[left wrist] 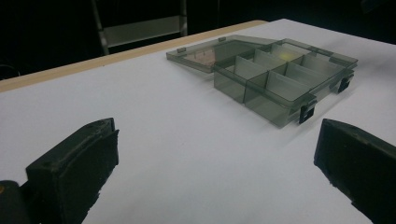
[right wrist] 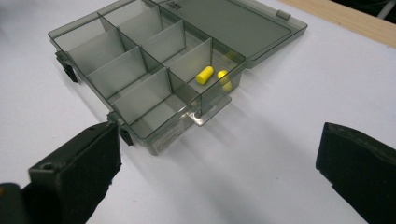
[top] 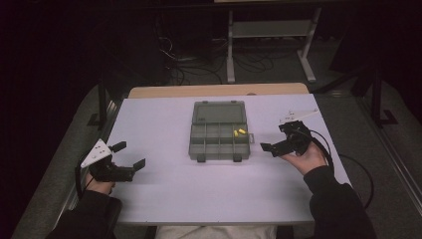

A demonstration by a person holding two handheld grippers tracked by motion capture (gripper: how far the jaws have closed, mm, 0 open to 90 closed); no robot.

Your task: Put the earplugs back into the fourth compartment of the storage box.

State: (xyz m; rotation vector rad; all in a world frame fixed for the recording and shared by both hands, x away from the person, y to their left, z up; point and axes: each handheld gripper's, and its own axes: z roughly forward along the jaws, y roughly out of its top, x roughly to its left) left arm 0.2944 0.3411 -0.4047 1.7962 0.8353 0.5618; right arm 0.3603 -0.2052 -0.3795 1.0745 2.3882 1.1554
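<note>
Flanking organiser box (top: 219, 130), bare table (top: 164, 199) around

Two earplugs (right wrist: 212, 77) lie in the organizer box's (top: 218, 149) far-right compartment, mid-table (top: 164, 199).

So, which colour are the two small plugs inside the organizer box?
Bright yellow. The two plugs lie in one compartment of the organizer box; the right gripper view shows them best.

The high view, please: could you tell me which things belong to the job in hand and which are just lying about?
Job in hand:
- compartment box, lid open
- two yellow pieces in one corner compartment
- left tool, open
- right tool, open

Lying about:
- white part on the table's far right
- cables on the floor
</note>
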